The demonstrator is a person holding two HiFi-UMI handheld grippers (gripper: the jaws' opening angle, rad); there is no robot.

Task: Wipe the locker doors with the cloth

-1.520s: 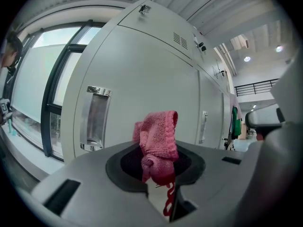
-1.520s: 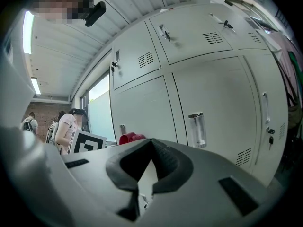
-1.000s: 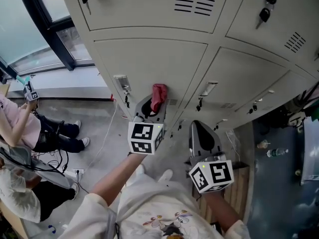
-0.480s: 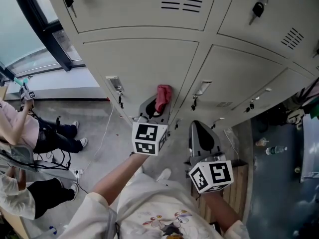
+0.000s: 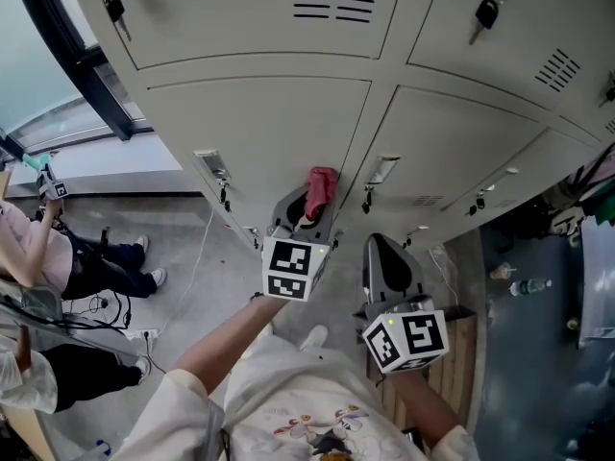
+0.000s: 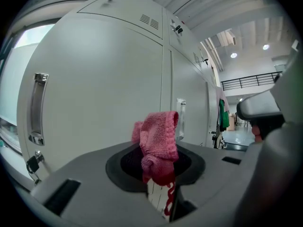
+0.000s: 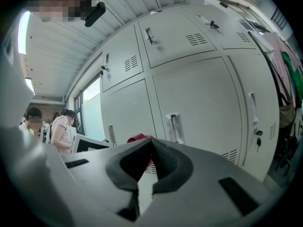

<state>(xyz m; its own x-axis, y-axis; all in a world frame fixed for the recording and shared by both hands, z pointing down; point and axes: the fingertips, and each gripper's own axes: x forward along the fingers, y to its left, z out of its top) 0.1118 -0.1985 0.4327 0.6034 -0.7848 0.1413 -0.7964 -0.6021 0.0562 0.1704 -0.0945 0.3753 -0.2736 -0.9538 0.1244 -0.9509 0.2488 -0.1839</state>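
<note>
1. Nearest, the right gripper [image 5: 385,248] hung with its jaws closed on nothing.
2. Farther out, the left gripper [image 5: 306,221] pinched the pink cloth [image 5: 320,188] (knitted, bunched).
3. The cloth stood close before a grey locker door [image 5: 269,123]; contact unclear.

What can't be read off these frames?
1. Whether the cloth touches the door: in the head view the cloth itself covers the contact, and the left gripper view gives no depth.
2. Cloth's lower end: left gripper view, hidden between the jaws of the left gripper.
3. Dirt on the door: too faint in every view.
</note>
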